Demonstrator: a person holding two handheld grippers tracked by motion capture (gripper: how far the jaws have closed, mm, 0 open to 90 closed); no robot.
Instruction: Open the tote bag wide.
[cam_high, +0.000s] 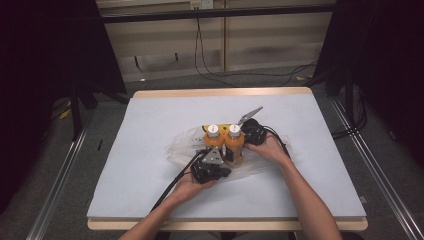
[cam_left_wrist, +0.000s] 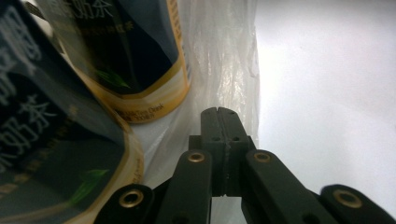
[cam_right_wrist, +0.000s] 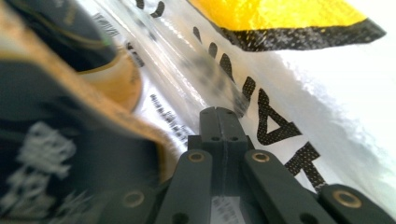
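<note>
Bottles: two orange drink bottles with white caps and dark labels stand upright side by side inside a clear crinkled plastic bag, between the two grippers.
Left gripper: left gripper sits just beside the near bottle, on its near left side; its jaws are pressed flat together.
Left fingertips: in the left gripper view the closed fingertips lie against a fold of the bag, with both bottle bases up and to their left; whether film is pinched between the tips cannot be told.
Right gripper: right gripper is at the far right side of the bottles, jaws closed together.
Right fingertips: in the right gripper view the tips rest on printed bag film; a bottle is close on their left, a yellow panel with black edge beyond them.
Table: white table top under everything.
</note>
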